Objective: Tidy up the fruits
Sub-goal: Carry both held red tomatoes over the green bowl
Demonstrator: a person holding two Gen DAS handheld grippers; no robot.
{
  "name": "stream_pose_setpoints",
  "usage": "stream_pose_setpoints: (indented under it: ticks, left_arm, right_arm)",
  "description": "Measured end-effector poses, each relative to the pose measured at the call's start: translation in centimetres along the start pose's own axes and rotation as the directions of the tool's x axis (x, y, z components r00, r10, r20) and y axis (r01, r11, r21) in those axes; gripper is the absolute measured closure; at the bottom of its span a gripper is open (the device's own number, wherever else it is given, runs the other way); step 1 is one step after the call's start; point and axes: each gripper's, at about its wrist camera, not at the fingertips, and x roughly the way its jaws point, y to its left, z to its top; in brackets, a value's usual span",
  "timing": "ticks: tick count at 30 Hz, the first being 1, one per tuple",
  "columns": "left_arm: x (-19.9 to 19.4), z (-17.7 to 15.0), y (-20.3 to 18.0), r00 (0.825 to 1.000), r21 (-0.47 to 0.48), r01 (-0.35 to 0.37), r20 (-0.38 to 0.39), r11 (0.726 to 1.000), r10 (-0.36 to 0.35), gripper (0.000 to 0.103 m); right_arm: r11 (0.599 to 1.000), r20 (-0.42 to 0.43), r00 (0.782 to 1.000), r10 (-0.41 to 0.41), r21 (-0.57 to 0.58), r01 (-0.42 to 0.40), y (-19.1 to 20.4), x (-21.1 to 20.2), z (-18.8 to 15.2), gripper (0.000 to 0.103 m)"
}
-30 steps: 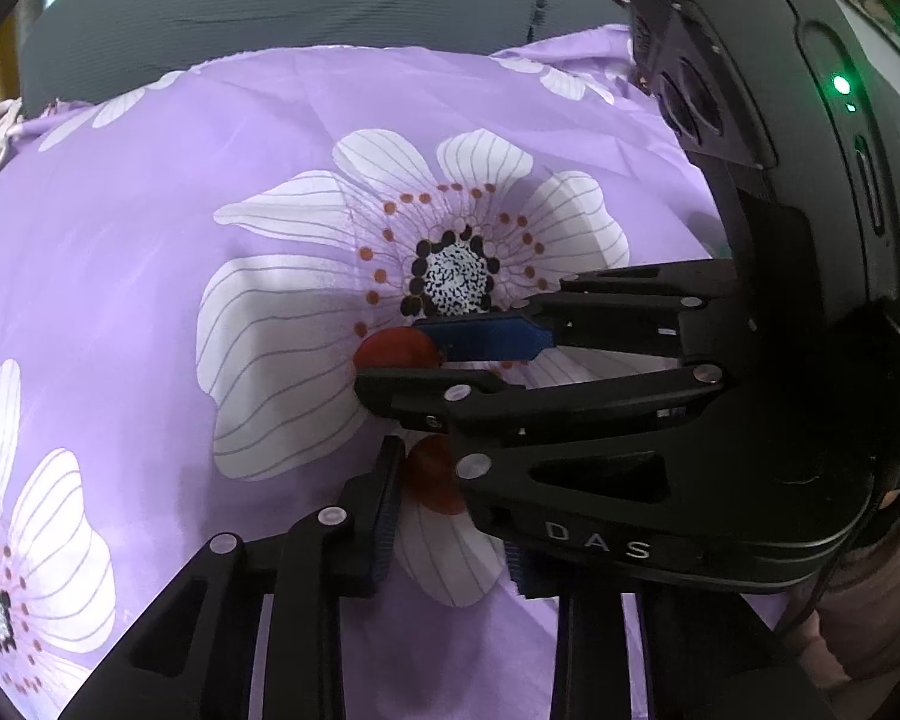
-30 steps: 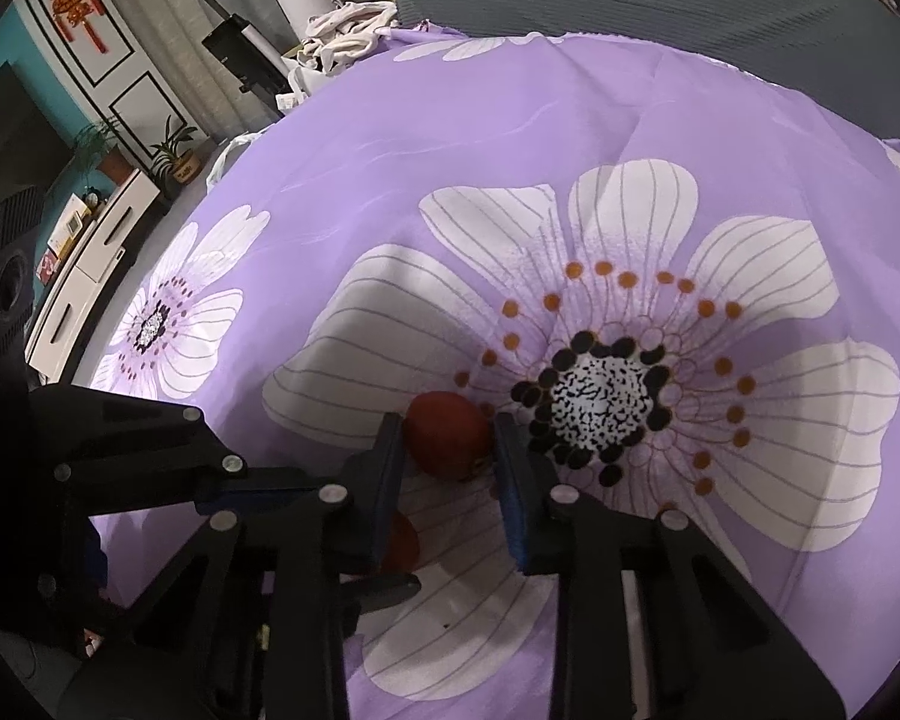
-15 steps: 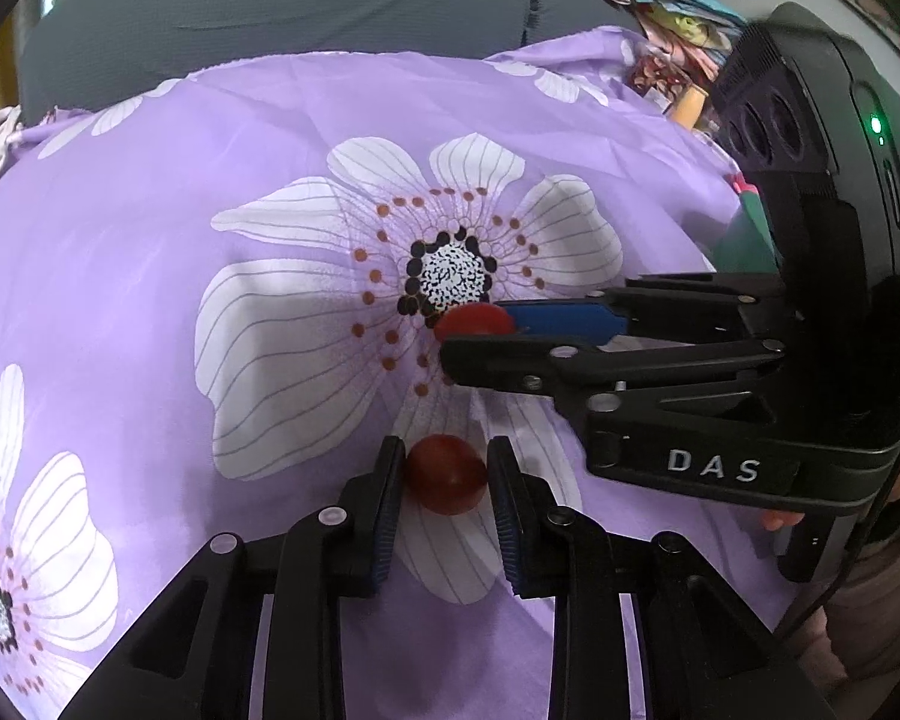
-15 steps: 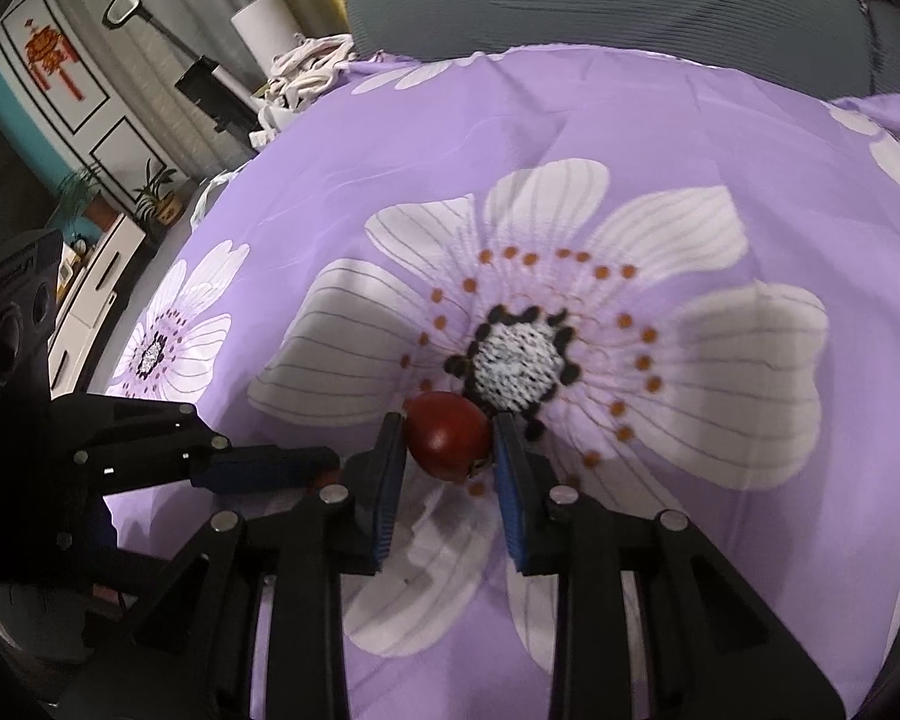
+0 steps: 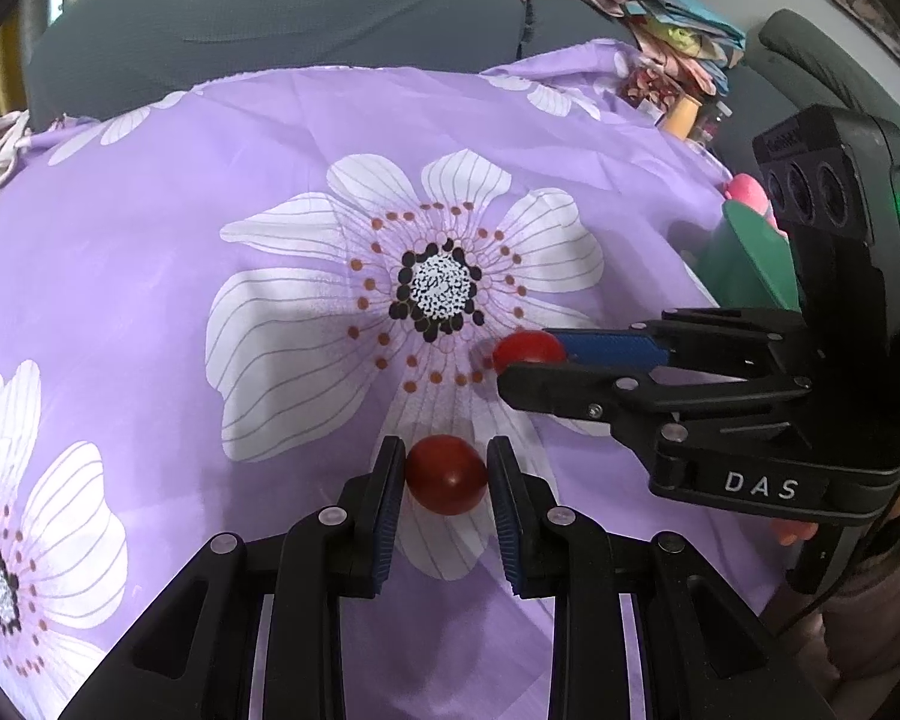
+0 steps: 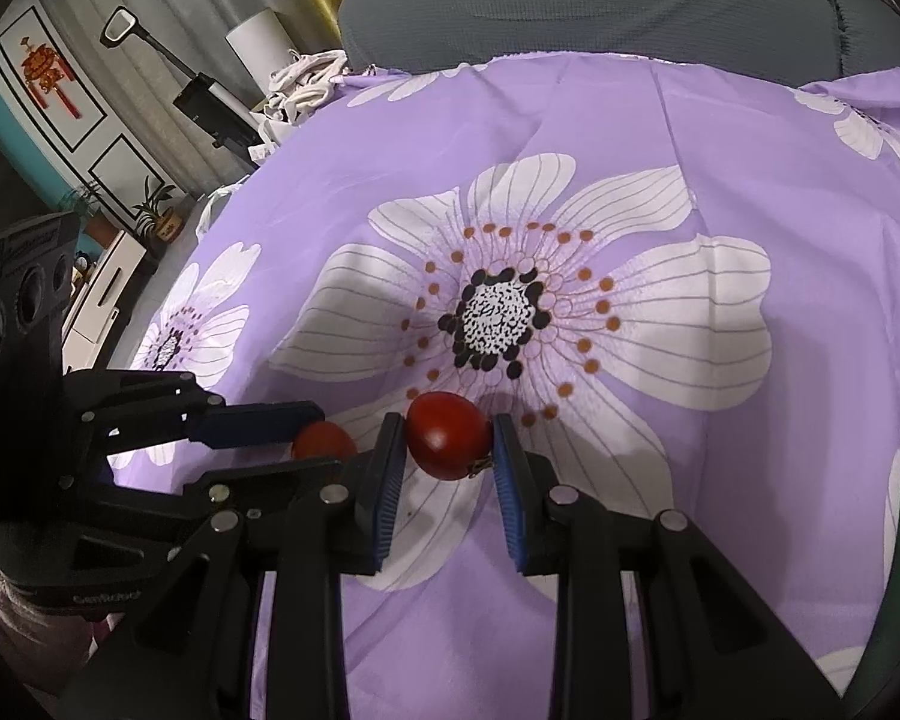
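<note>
Change: the right claw [image 6: 444,441], clamped on a red fruit [image 6: 447,435], has drawn away from the left claw [image 5: 444,474]; the 2 no longer overlap.
Left claw: clamped on a second red fruit [image 5: 446,474], steady over the purple flowered cloth [image 5: 270,180].
Meaning: both fruits are gripped, apparently ready for placing.
Pose: both claws tilt steeply downward.

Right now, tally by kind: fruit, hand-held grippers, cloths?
Red fruit: 2, one in the left hand-held gripper, one in the right hand-held gripper
Hand-held grippers: 2
Purple flowered cloth: 1
Total: 5
</note>
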Motion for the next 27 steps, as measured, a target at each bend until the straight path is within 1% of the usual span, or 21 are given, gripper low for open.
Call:
stream_pose_setpoints:
  ticks: [10, 27]
  left_arm:
    - [-1.1, 0.4, -1.4, 1.000, 0.024, -0.004, 0.019, 1.000, 0.003, 0.074]
    - [-2.3, 1.4, -5.5, 0.999, 0.103, -0.002, 0.053, 0.995, -0.004, 0.074]
  right_arm:
    - [1.000, 0.034, 0.999, -0.002, -0.003, 0.002, 0.3, -2.1, -0.9, 0.074]
    - [1.000, 0.119, 0.993, -0.014, 0.022, 0.011, -0.5, -6.8, -2.8, 0.074]
